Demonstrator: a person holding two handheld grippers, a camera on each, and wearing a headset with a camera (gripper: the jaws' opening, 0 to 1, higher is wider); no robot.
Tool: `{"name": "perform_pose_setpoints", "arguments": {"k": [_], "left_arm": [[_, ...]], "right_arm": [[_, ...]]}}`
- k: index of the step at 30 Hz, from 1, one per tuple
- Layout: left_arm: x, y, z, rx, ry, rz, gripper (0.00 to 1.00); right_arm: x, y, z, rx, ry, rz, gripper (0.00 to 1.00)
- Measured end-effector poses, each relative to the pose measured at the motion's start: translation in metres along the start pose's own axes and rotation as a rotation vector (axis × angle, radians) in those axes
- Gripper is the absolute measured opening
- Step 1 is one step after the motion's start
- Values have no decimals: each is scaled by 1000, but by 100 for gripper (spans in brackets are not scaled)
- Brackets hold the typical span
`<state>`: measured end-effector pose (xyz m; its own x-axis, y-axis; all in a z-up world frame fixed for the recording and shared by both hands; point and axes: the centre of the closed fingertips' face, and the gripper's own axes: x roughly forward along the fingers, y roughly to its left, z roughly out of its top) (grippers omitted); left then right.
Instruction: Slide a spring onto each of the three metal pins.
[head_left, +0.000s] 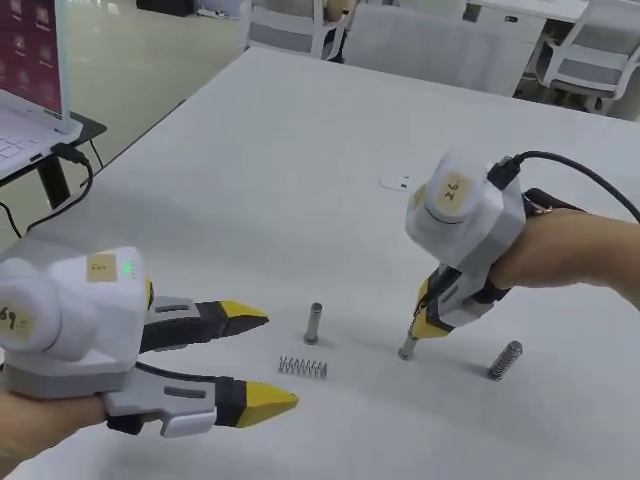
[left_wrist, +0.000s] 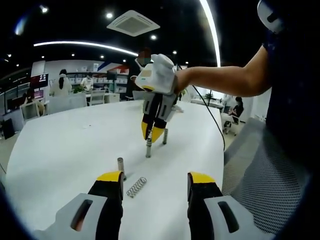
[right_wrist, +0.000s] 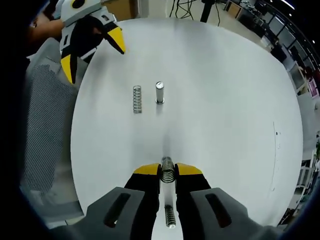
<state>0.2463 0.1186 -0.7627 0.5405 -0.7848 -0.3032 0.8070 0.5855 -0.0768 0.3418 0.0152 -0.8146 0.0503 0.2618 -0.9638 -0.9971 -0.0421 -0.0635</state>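
In its own view the right gripper (right_wrist: 167, 169) pinches a spring (right_wrist: 167, 175) between its fingers (right_wrist: 148, 170); the head view shows the pin (head_left: 407, 348) beneath. Near the bare pin (head_left: 313, 323), the left gripper (head_left: 280, 358) holds its fingers spread.

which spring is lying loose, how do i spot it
On the white table, look just ahead of the open left gripper. The loose spring lies beside the bare upright pin, and it alone lies flat, unlike the gripped spring in the right gripper.

pin (head_left: 313, 323) bare, upright | spring (head_left: 302, 367) flat beside — gripped spring (right_wrist: 167, 170) on second pin (head_left: 408, 347)
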Motion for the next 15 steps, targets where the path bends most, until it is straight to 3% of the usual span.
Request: {"name": "perform_pose_setpoints", "arguments": {"k": [15], "left_arm": [[0,0,-1,-1,6,1,45]], "right_arm": [[21,1,-8,20,14,5,9]]}}
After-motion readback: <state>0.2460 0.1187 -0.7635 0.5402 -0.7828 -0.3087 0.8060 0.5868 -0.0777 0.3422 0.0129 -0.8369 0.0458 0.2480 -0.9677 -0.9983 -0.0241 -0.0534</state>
